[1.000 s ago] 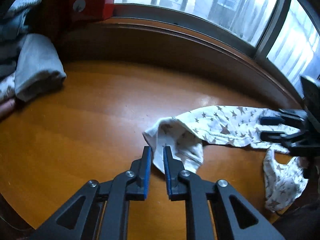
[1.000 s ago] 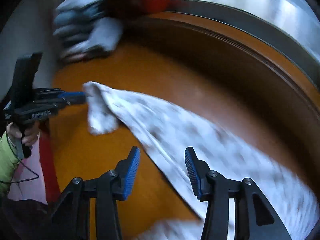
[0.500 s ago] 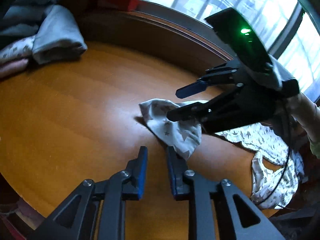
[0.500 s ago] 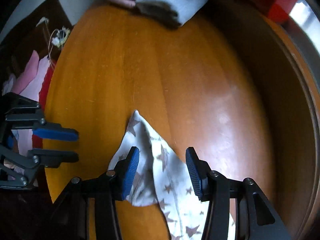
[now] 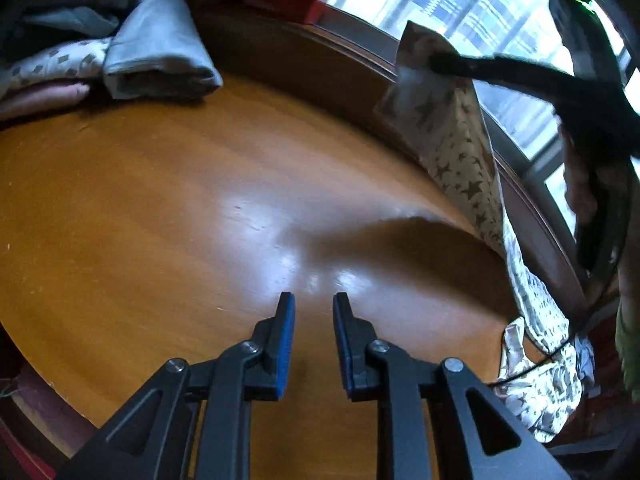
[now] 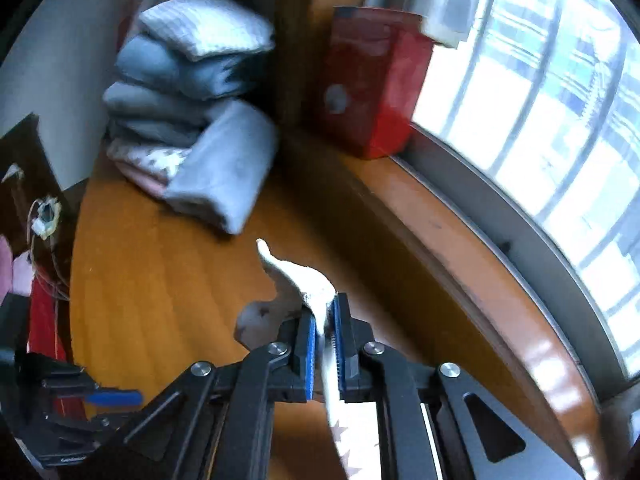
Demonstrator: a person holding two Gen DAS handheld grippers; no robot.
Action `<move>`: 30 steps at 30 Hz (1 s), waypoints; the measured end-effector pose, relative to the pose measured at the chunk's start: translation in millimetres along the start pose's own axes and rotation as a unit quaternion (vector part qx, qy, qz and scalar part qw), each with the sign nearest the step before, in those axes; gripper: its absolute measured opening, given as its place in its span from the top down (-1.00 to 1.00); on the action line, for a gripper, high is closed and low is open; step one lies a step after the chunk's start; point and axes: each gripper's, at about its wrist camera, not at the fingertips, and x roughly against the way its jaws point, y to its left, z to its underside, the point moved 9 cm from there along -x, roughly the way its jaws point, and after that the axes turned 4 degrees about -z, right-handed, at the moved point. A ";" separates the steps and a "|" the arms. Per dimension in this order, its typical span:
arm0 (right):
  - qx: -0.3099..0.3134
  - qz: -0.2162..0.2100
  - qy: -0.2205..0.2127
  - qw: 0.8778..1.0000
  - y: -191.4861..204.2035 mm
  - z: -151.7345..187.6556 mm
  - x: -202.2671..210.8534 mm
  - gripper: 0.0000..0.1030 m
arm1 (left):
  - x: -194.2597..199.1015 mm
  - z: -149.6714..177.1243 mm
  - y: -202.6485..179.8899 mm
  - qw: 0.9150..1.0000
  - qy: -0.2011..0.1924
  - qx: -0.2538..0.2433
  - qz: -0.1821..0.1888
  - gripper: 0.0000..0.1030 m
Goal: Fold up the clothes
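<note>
Two hand-held grippers are in play over the round orange worktop (image 5: pixel 168 208). On the right, the right hand-held gripper (image 6: pixel 323 320) has its jaws closing on the star-print garment (image 5: pixel 460 140), and the white cloth is pinched between the blue pads (image 6: pixel 309 340), a corner poking up past the tips. From the left camera that garment hangs in the air from the dark fingers, up by the window-side edge of the worktop, and trails down to a crumpled heap (image 5: pixel 540 368) draped over the right-hand edge. The left hand-held gripper (image 5: pixel 314 312) hovers over bare wood near the front edge, jaws narrow, a slim gap between the pads and nothing in them. At the far left edge sits a stack of folded clothes (image 6: pixel 188 108), a grey piece (image 6: pixel 228 168) leaning against it. A red box (image 6: pixel 372 84) stands on the sill (image 6: pixel 460 248) by the window
</note>
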 end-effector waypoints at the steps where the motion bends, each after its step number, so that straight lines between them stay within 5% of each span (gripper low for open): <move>1: 0.001 -0.019 0.027 0.999 13.1 14.0 -14.6 0.71 | -0.7 -0.3 2.2 1.000 0.002 0.003 -0.002 0.67; 5: -0.011 -0.077 0.104 0.992 52.1 60.5 -49.3 0.62 | -3.7 -1.6 11.2 1.000 0.009 0.013 -0.010 0.67; 11: -0.085 -0.142 0.069 0.984 24.1 99.3 1.5 0.07 | 2.5 -9.9 13.3 1.000 0.006 0.019 -0.001 0.67; 18: -0.160 -0.070 0.098 0.980 -33.1 152.7 -1.6 0.05 | 1.0 -27.4 -1.6 0.999 0.016 0.020 0.038 0.67; 22: -0.145 -0.066 0.087 0.983 -20.2 146.0 -7.3 0.05 | -4.8 -31.3 -13.2 0.999 0.018 0.009 0.035 0.66; 30: 0.019 -0.072 0.076 0.994 44.0 83.4 -32.4 0.05 | 8.1 -5.5 13.4 0.999 0.016 0.045 -0.005 0.66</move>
